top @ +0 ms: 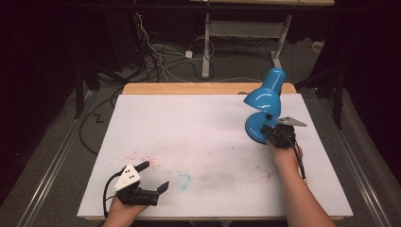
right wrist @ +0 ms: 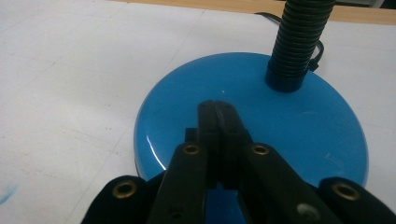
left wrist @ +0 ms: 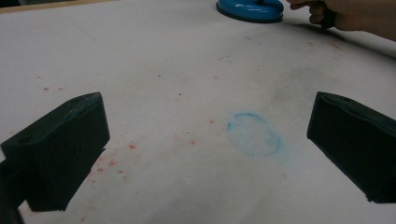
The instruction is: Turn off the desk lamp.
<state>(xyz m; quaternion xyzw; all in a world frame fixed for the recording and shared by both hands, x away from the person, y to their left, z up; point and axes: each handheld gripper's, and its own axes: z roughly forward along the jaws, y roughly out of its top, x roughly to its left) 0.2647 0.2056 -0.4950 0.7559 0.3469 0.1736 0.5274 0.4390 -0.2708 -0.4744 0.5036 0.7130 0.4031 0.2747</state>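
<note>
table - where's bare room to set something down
Free: the wide middle and far-left of the white sheet, between the left tool and the blue lamp. Crowded: the far-right corner, where the right tool sits shut over the lamp's base.

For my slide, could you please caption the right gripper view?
Shut right tongs poised over the blue lamp base.

Dim surroundings; soft, slightly blurred frames

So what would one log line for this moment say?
left claw: open, empty, near table edge | right claw: shut, tips over blue lamp base | lamp: upright on white table
</note>
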